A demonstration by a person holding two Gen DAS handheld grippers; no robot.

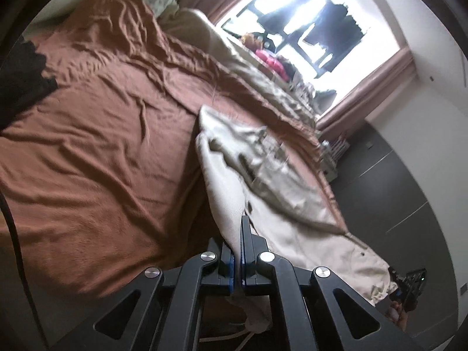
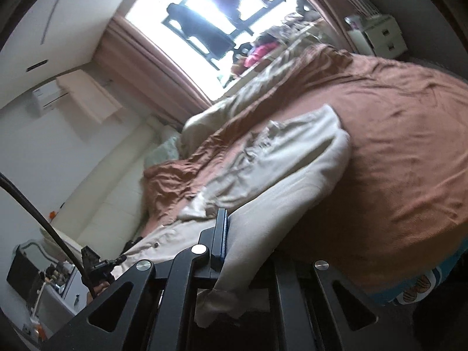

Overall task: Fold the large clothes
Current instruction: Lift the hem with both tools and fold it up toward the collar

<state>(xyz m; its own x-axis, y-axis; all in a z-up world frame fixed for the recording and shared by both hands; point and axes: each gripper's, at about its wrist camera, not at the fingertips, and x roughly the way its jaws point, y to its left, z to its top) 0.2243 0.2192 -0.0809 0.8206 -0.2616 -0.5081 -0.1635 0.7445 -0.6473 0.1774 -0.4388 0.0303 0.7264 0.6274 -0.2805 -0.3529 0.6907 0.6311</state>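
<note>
A cream garment [image 1: 263, 175] lies stretched across the rust-brown bed cover [image 1: 102, 146], its far part crumpled. My left gripper [image 1: 237, 234] is shut on one near edge of the garment, with cloth running between its fingers. In the right wrist view the same cream garment [image 2: 278, 169] stretches away over the bed cover [image 2: 395, 146]. My right gripper [image 2: 231, 225] is shut on the other near edge; cloth drapes over and hides the right finger. The right gripper also shows in the left wrist view [image 1: 409, 285], and the left gripper in the right wrist view [image 2: 96, 263], each at the cloth's other end.
A bright window [image 1: 307, 23] with pink curtains lies beyond the bed. A crumpled beige duvet [image 1: 263, 82] runs along the bed's far side. A black item [image 1: 20, 76] sits on the bed at the left. Dark floor [image 1: 395, 190] borders the bed.
</note>
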